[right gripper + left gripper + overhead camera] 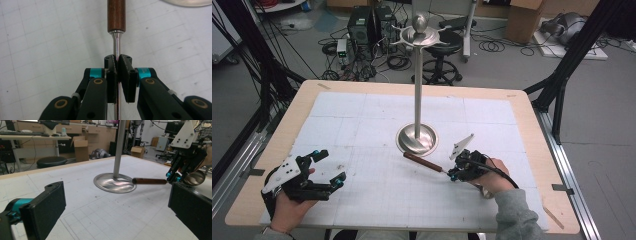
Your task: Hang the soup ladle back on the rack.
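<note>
A ladle with a brown wooden handle and a thin metal shaft lies low over the white gridded mat, handle end towards the stand. My right gripper is shut on the shaft just behind the handle. In the left gripper view the handle sticks out from the right gripper, and the shiny bowl shows behind it. A metal stand rises from a round base, with hooks at its top. My left gripper rests open at the mat's left, nothing between its fingers.
The mat covers a wooden table whose edges lie close on all sides. The stand's base sits just beyond the ladle handle's tip. Beyond the table are a stool, cables and boxes on the floor.
</note>
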`<state>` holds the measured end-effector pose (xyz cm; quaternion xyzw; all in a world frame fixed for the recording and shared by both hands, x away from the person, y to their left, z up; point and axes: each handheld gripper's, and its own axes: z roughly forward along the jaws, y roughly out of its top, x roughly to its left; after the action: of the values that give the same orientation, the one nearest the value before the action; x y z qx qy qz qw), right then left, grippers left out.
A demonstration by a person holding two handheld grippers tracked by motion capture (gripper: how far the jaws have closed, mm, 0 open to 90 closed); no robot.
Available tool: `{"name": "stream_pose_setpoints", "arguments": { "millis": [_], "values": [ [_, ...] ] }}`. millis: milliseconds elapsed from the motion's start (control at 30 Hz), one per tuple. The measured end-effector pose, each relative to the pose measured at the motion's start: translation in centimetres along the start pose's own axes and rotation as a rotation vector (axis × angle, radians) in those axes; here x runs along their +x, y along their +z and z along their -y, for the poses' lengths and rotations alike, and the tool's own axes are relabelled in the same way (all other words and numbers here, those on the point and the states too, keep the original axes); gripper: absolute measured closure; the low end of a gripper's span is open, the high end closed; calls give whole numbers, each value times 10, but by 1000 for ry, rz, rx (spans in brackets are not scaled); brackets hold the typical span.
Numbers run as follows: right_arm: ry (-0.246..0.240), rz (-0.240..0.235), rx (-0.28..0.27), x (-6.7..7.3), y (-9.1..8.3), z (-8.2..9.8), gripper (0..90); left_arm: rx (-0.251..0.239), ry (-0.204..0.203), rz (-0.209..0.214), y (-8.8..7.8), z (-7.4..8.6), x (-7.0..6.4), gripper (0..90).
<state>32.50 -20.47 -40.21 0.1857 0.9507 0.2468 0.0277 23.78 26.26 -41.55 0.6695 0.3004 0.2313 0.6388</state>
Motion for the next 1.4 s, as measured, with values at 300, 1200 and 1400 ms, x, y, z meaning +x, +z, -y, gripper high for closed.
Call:
{"name": "stream_pose_setpoints", "arguments": {
  "millis": [300, 1200, 1400],
  "values": [
    [24, 10, -105, 0, -19, 6, 840, -2, -5, 5, 2, 0, 0, 18],
    [32, 11, -373, 2, -59, 20, 848, -4, -5, 5, 2, -1, 1, 18],
    [35, 0, -388, 0, -59, 23, 849, -9, -10, 6, 2, -1, 0, 18]
  ]
}}
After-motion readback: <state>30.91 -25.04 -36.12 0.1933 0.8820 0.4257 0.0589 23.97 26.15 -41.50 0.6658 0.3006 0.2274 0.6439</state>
